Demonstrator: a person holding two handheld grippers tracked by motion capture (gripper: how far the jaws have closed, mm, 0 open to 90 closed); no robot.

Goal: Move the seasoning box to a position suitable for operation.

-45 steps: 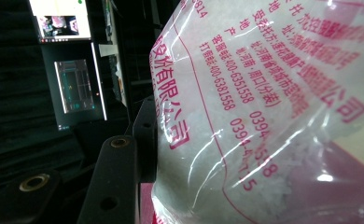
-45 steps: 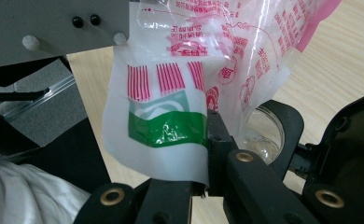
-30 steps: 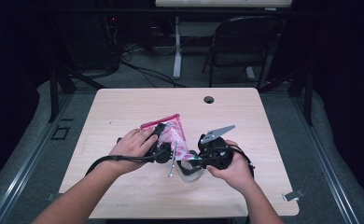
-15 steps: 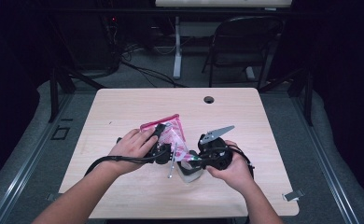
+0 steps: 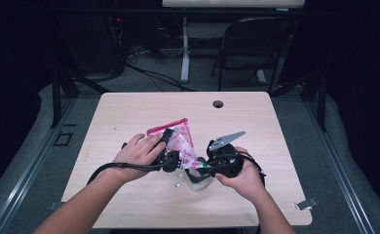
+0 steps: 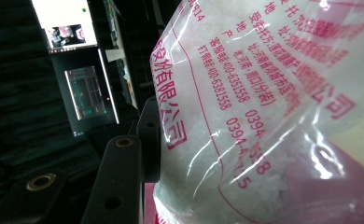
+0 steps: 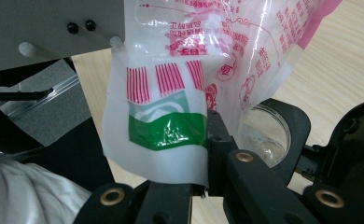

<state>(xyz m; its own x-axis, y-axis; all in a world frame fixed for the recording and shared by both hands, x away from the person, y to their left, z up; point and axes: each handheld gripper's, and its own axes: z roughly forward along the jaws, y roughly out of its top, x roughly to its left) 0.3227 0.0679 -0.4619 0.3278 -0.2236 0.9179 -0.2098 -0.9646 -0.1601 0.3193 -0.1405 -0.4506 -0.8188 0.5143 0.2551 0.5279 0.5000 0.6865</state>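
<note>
Nothing has shifted: both tongs (image 5: 174, 157) (image 5: 203, 165) stay clamped on the bag (image 5: 180, 141), its length slanting up-left across the table (image 5: 129, 112).

A recording studio or laboratory is shown rather than a home. A single pale wooden surface (image 5: 129, 117) is set on grey carpet (image 5: 144, 80) and enclosed by black curtains (image 5: 12, 73), with cables (image 5: 151, 73) run across the floor behind it and a folding chair (image 5: 249, 48) placed beyond. A lit monitor (image 6: 66, 23) is seen in the left gripper view among dark equipment.
</note>
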